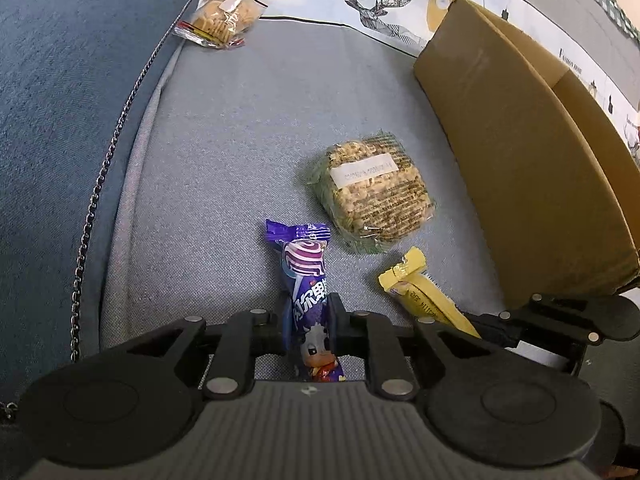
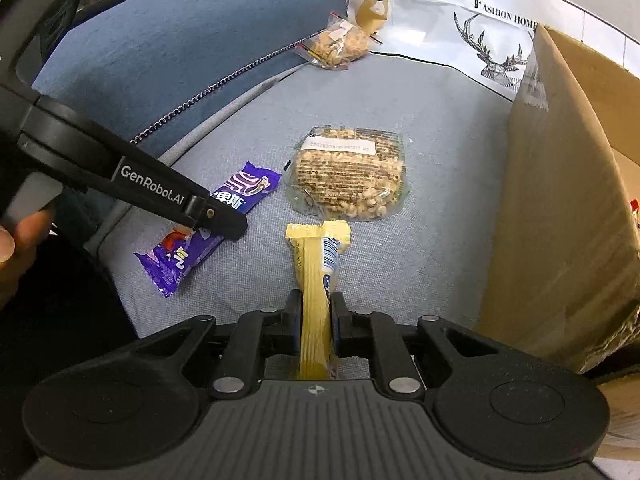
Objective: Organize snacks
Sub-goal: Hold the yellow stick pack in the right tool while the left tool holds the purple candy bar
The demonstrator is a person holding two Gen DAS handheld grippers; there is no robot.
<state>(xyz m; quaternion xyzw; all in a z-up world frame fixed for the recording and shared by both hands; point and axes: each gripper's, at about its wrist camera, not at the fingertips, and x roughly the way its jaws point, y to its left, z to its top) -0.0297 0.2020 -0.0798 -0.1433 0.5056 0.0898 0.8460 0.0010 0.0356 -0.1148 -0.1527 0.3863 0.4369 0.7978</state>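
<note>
Both light, crinkly and slippery, best pinched mid-length: purple candy bar [image 1: 306, 292] clamped in left gripper [image 1: 308, 320], yellow wafer pack [image 2: 316, 280] clamped in right gripper [image 2: 316, 320], both low over sofa cushion [image 1: 224, 152] near cardboard box [image 2: 560, 200].

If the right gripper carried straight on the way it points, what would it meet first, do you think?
Probably the clear-wrapped puffed grain cake, lying just beyond the tip of the yellow snack bar clamped in the right gripper; depth is hard to judge, so it might reach the sofa cushion first.
</note>
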